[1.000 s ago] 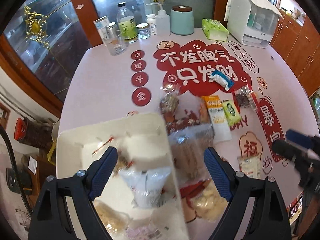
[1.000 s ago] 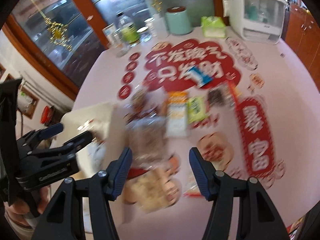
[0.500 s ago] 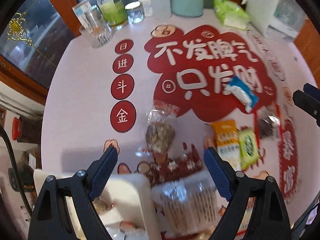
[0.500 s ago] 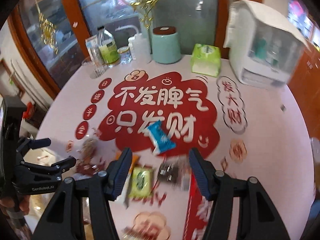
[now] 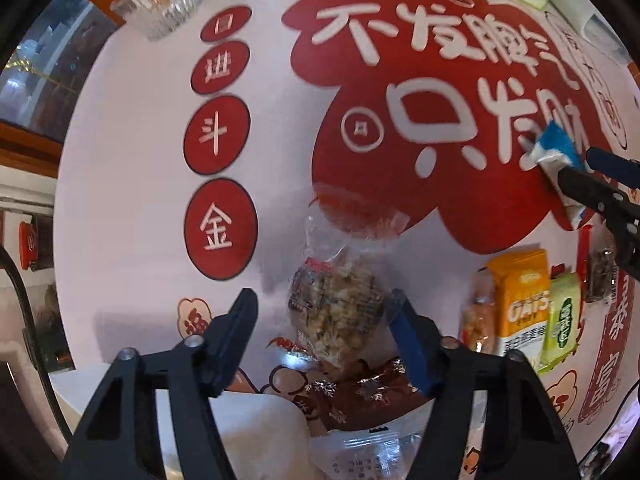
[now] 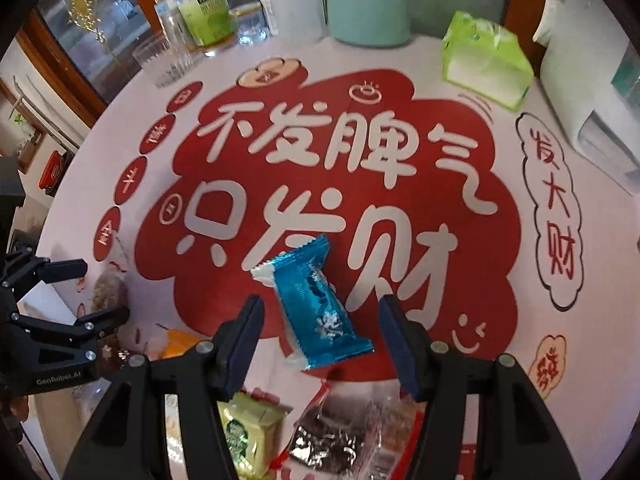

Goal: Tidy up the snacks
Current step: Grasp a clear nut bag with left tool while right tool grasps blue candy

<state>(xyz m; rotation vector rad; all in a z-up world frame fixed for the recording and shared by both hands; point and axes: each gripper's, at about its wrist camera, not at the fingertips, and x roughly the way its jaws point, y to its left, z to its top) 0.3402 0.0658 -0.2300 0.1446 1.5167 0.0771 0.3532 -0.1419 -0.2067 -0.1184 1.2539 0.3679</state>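
Observation:
A clear bag of nut snack (image 5: 336, 308) lies on the red-and-white table mat, between the fingers of my left gripper (image 5: 322, 320), which points straight down. Its jaws are closing; the left pad still stands apart from the bag. A blue-and-white packet (image 6: 316, 304) lies between the fingers of my right gripper (image 6: 320, 328), which is open with gaps on both sides. Each gripper shows in the other's view: the right gripper (image 5: 600, 184) and the left gripper (image 6: 104, 290). A corner of the white tray (image 5: 248, 420) shows at the bottom.
An orange oats packet (image 5: 520, 304), a green packet (image 5: 564, 324) and a brown snowflake wrapper (image 5: 360, 396) lie nearby. At the table's far edge stand a glass (image 6: 164, 60), a green-label bottle (image 6: 204, 8), a teal canister (image 6: 368, 0), a tissue pack (image 6: 484, 60) and a white appliance (image 6: 592, 80).
Both grippers have moved away from the tray and sunk toward the table. The left jaws have narrowed around the clear bag. The right gripper has come down over the blue packet.

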